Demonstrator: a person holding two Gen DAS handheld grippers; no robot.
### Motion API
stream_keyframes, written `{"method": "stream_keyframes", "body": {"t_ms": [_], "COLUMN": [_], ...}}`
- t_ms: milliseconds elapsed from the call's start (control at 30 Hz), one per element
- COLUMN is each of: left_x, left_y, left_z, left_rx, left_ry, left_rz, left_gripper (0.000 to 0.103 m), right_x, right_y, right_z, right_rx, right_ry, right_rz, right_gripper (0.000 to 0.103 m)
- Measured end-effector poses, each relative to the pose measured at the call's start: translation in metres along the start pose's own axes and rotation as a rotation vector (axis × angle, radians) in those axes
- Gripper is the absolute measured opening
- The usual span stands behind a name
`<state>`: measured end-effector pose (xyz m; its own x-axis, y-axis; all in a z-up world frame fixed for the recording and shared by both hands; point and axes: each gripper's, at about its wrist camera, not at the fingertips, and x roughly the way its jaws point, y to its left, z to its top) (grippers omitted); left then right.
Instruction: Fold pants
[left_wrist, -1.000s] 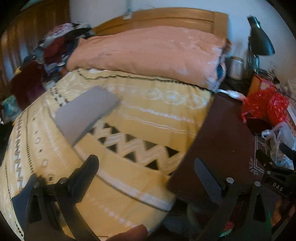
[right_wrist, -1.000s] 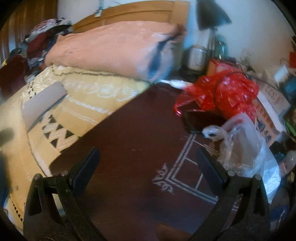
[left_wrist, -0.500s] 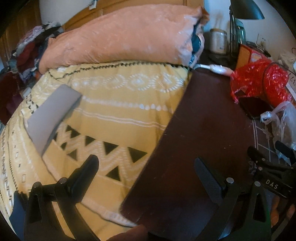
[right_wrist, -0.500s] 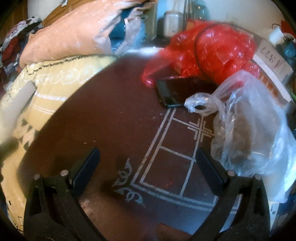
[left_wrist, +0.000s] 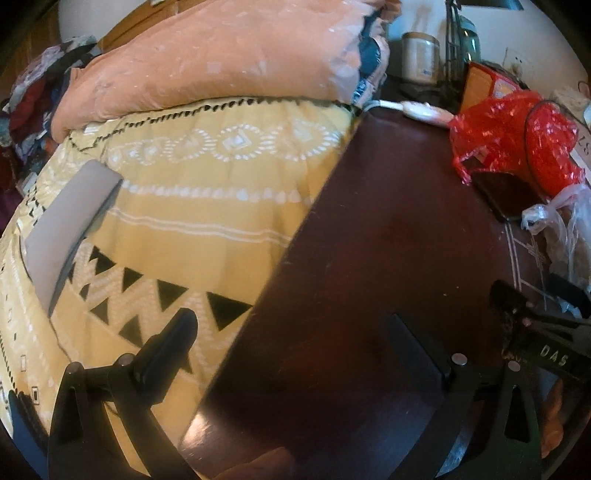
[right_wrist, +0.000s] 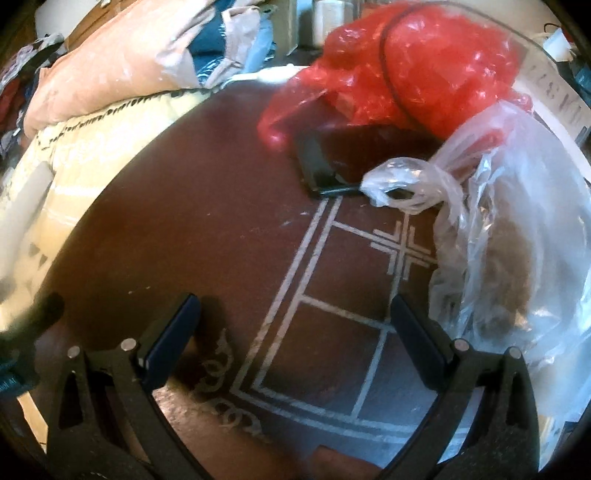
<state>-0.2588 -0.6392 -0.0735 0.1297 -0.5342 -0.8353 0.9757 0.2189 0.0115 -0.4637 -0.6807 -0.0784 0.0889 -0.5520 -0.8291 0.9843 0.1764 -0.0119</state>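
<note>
The grey pants (left_wrist: 68, 225) lie folded into a flat rectangle on the yellow patterned blanket (left_wrist: 207, 206), far left in the left wrist view. In the right wrist view they are only a pale blurred strip (right_wrist: 26, 199) at the left edge. My left gripper (left_wrist: 291, 321) is open and holds nothing; it hangs over the edge where the blanket meets the dark brown table (left_wrist: 388, 229). My right gripper (right_wrist: 293, 302) is open and holds nothing, low over the table's white line pattern. Both grippers are well to the right of the pants.
On the table lie a red plastic bag (right_wrist: 413, 70), a black phone (right_wrist: 325, 166) and a clear plastic bag (right_wrist: 509, 229). A peach duvet (left_wrist: 221, 59) is heaped at the head of the bed. A pile of clothes (left_wrist: 29, 96) sits at the far left.
Both views have swung right, from the bed toward the table. The folded pants have slid to the left edge of the frames. Both grippers stay open.
</note>
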Motion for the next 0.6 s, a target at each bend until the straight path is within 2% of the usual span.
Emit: {"method": "stream_keyframes", "body": {"t_ms": [200, 433, 600], "left_x": [0.016, 0.029, 0.042], "left_y": [-0.029, -0.063, -0.064], "left_z": [0.008, 0.026, 0.043], "left_rx": [0.079, 0.158, 0.132], "left_ry": [0.014, -0.019, -0.026], "left_rz": [-0.082, -0.146, -0.135], "left_gripper": [0.103, 0.103, 0.103], "right_x": [0.003, 0.001, 0.003], "right_y": [-0.019, -0.025, -0.026], "right_z": [0.005, 0.007, 0.010], "right_rx": [0.074, 0.132, 0.194], "right_ry": [-0.003, -0.022, -0.039], "right_rz": [-0.016, -0.055, -0.102], "right_gripper": [0.103, 0.103, 0.101]}}
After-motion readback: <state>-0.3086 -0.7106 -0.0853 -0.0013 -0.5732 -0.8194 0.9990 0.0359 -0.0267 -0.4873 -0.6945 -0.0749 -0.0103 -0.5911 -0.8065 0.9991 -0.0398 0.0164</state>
